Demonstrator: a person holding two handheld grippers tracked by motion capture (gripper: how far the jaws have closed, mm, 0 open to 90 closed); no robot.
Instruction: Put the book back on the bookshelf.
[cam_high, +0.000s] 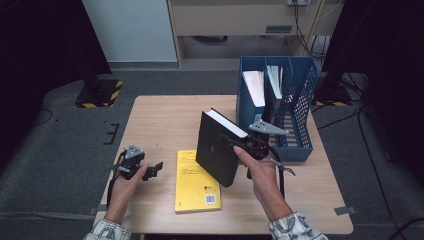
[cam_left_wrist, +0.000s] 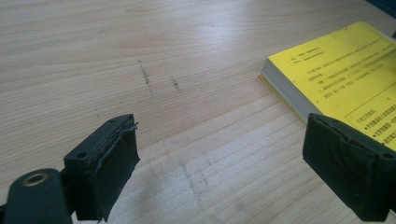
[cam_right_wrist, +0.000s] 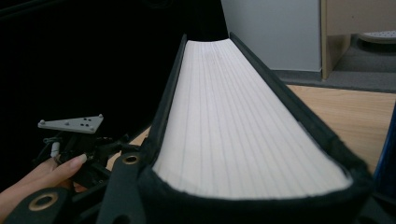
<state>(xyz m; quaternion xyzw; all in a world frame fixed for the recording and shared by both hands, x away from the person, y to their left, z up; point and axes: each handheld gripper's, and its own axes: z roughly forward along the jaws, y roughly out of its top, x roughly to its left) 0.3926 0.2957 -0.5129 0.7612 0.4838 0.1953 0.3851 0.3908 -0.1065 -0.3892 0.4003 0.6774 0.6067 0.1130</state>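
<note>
A thick black book (cam_high: 218, 147) is held up off the table, tilted, with its white page edge (cam_right_wrist: 233, 126) facing up. My right gripper (cam_high: 243, 145) is shut on it across its thickness. A yellow book (cam_high: 196, 181) lies flat on the wooden table (cam_high: 160, 120), partly under the raised black book. My left gripper (cam_high: 152, 169) stands open just left of the yellow book (cam_left_wrist: 345, 79), low over the table, nothing between its fingers (cam_left_wrist: 109, 168).
A blue file rack (cam_high: 287, 107) with papers in its slots stands at the table's back right, close behind the black book. Bare table surface (cam_left_wrist: 154, 70) lies to the left and the back. Dark floor surrounds the table.
</note>
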